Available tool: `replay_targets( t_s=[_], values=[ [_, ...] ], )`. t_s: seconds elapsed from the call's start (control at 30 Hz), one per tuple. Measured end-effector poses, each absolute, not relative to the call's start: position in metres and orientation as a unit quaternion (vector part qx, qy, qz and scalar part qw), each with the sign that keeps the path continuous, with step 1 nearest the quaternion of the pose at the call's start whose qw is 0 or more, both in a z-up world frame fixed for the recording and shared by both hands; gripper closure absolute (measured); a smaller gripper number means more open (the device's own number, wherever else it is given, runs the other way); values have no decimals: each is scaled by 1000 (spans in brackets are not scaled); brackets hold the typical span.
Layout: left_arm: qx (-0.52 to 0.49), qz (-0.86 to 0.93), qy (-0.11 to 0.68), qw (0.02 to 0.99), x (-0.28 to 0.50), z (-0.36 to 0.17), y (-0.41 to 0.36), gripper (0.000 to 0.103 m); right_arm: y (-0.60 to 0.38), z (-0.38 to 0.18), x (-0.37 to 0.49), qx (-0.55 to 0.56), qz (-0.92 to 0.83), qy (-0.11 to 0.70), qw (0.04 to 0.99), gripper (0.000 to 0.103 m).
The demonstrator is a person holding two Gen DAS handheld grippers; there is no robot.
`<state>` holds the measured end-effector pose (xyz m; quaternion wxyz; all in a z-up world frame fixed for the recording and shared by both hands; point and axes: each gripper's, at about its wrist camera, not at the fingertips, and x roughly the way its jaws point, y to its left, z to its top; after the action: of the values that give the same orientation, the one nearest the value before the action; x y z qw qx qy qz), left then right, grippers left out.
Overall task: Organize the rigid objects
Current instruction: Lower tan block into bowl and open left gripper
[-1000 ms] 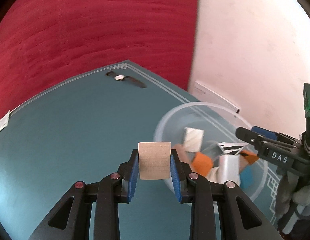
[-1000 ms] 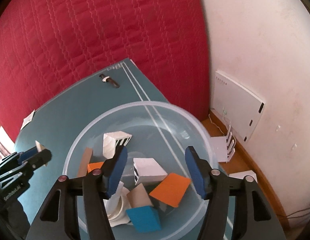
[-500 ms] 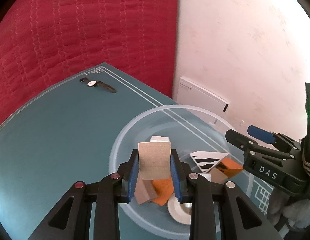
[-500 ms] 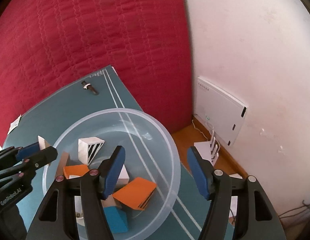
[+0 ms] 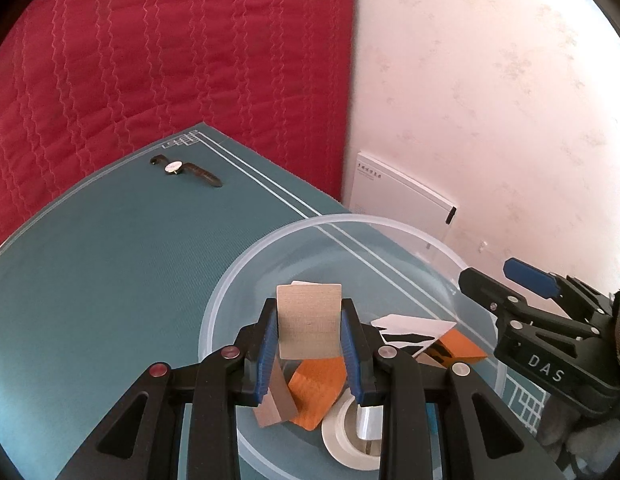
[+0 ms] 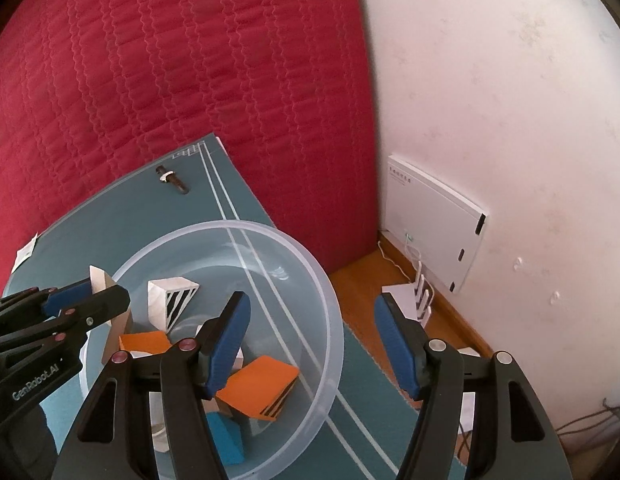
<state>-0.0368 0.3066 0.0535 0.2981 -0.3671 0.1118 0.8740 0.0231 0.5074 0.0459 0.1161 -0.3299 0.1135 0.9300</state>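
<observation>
The left tool (image 5: 310,354) is closed on a beige block (image 5: 309,321), which it holds upright between its blue pads, above the near-left part of a clear plastic bowl (image 5: 214,304). In the right wrist view the same block (image 6: 99,281) shows just over the left rim of the bowl (image 6: 334,320). The right tool (image 6: 310,344) is wide open and holds nothing; its left finger hangs over the inside of the bowl and its right finger is beyond the right rim, over the edge of the bench. Inside the bowl lie several pieces close together: an orange block (image 6: 256,386), a second orange piece (image 6: 144,342), a white block with black stripes (image 6: 172,300), a blue block (image 6: 226,438) and a roll of white tape (image 5: 352,436). The far half of the bowl bottom is bare. The bowl stands near the right edge of the bench (image 5: 90,280), which has a teal mat with white border lines. To the left of the bowl the mat is free up to the far corner, where a wristwatch (image 5: 186,170) lies flat, well apart from the bowl. Behind the bench stands a red quilted surface (image 5: 150,60). At the right is a pale wall (image 6: 510,100), with a white flat box (image 6: 434,216) leaning on it above a wooden floor (image 6: 358,276).
</observation>
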Motion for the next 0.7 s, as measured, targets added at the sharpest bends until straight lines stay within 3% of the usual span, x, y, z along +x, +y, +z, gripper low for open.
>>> replay_targets(
  t_s=[0.57,0.63,0.7],
  values=[
    [-371,864,113,320,-33,54,321,71,510,44,23,-325,930,118,120,37],
    [-371,863,112,324,-31,53,323,67,511,44,22,-325,930,119,121,37],
    [-370,863,111,326,-30,53,323,53,511,44,22,-325,930,119,121,37]
  ],
)
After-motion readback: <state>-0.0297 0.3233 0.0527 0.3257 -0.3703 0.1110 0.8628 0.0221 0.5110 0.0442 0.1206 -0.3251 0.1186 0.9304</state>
